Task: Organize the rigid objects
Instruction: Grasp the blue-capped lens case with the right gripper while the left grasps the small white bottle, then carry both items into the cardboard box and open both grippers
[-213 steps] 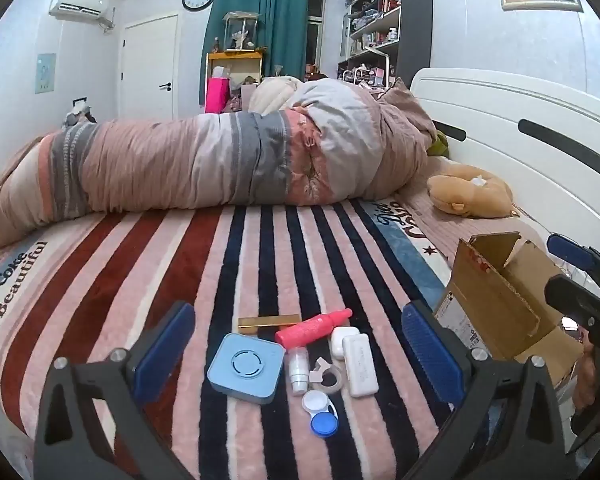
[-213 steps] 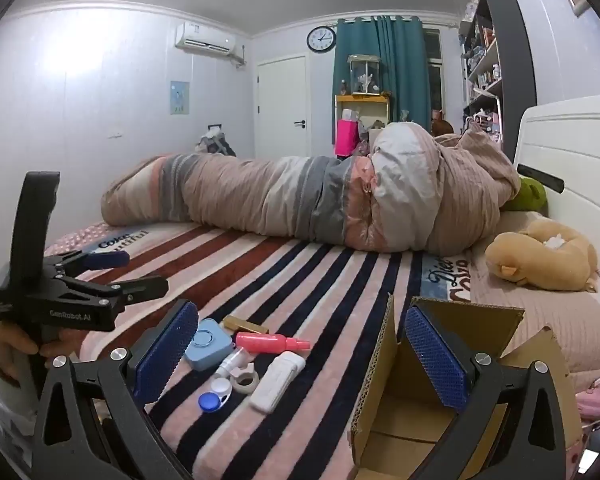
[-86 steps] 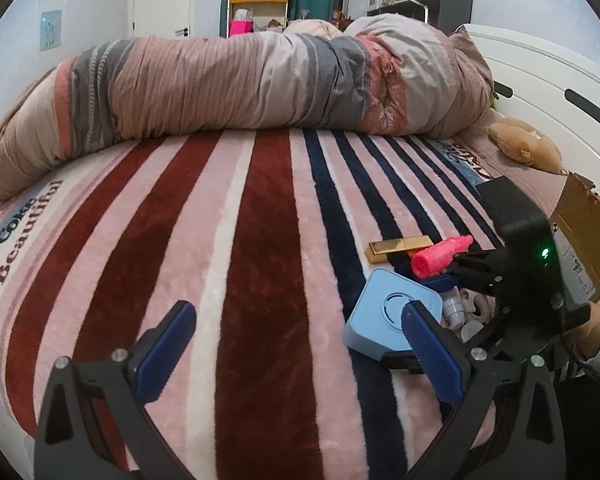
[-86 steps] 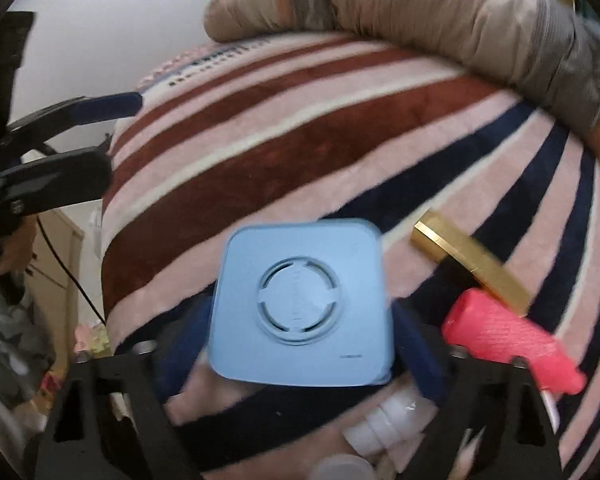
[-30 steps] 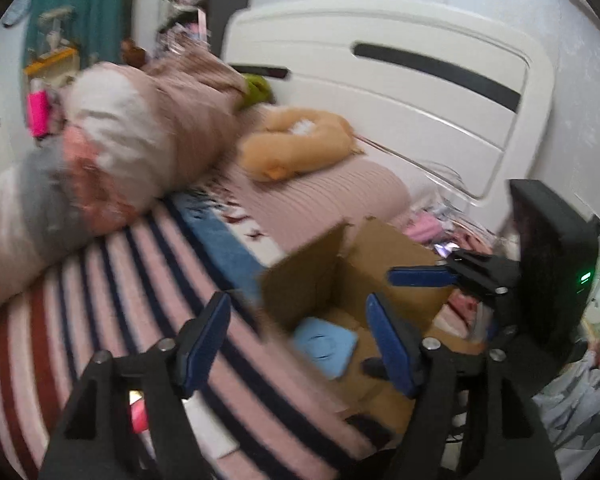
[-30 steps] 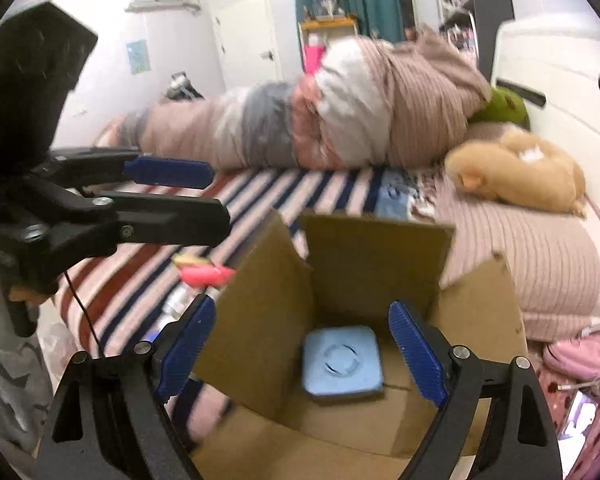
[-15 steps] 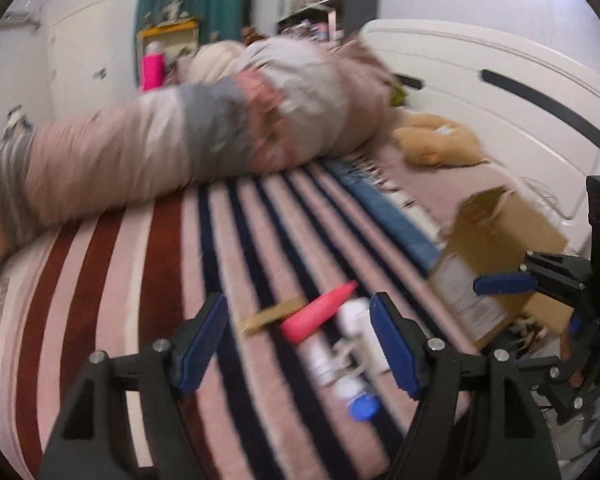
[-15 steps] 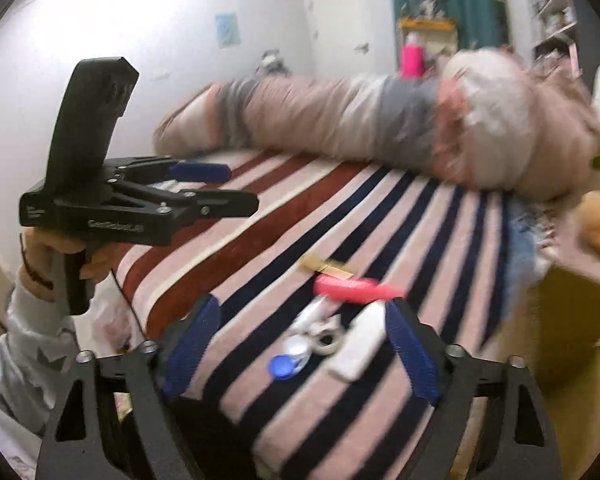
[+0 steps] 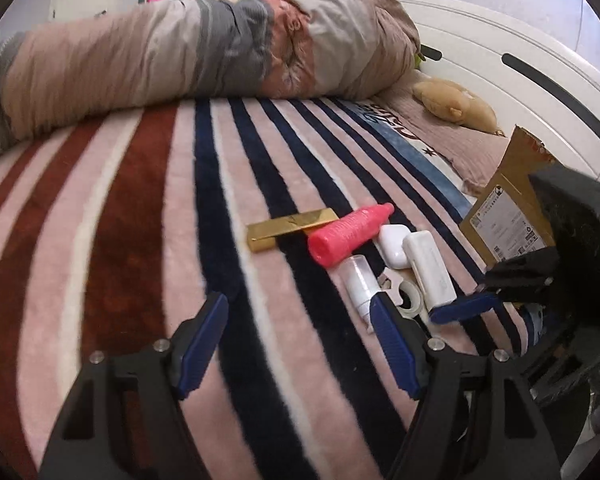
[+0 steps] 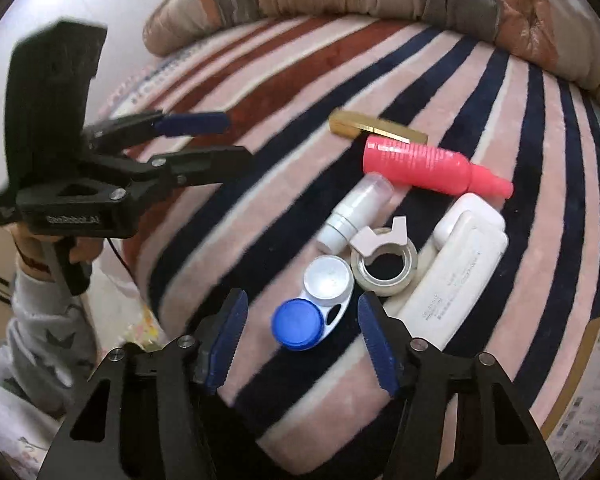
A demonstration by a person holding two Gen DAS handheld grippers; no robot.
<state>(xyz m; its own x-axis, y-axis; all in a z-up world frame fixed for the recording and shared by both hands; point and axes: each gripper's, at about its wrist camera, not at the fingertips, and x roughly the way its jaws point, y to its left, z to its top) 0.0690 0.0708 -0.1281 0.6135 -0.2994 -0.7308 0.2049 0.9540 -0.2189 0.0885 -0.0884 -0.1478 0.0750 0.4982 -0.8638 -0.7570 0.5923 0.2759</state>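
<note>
Small objects lie grouped on the striped blanket: a pink bottle (image 10: pixel 428 170), a gold bar (image 10: pixel 376 129), a small white spray bottle (image 10: pixel 354 210), a tape ring (image 10: pixel 384 264), a white case (image 10: pixel 454 276) and a blue-and-white contact lens case (image 10: pixel 316 306). My right gripper (image 10: pixel 300 326) is open, its fingers on either side of the lens case, not touching it. My left gripper (image 9: pixel 296 344) is open and empty, low over the blanket left of the group. The pink bottle (image 9: pixel 350 232) and gold bar (image 9: pixel 292 226) also show in the left wrist view.
A cardboard box (image 9: pixel 508 216) stands at the right of the objects, by the white headboard (image 9: pixel 500 64). A rolled duvet (image 9: pixel 180 48) lies across the far side of the bed. A plush toy (image 9: pixel 456 106) lies near the headboard. The bed edge is at my left.
Both grippers have come down closer to the objects. My right gripper has moved to straddle the lens case. Earlier, the light blue square case went into the box.
</note>
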